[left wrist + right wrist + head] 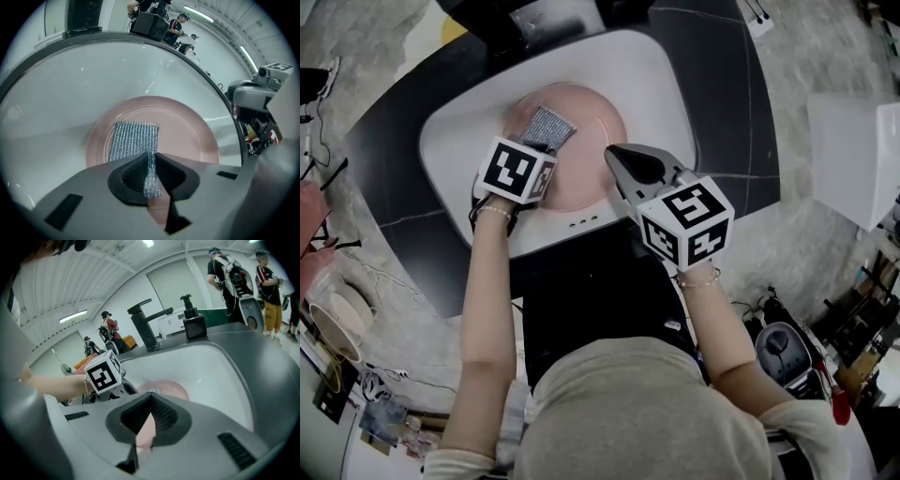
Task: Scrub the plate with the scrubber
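Our left gripper (152, 155) is clamped on the scrubber (134, 139), which fans out flat ahead of its jaws. Our right gripper (150, 397), just to the right of it, pinches the plate (144, 430) by its rim. Our left forearm (483, 300) reaches straight forward and our right forearm (724, 330) angles inward.

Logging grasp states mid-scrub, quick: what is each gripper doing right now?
Left gripper: shut on the scrubber.
Right gripper: shut on the plate, at its rim.
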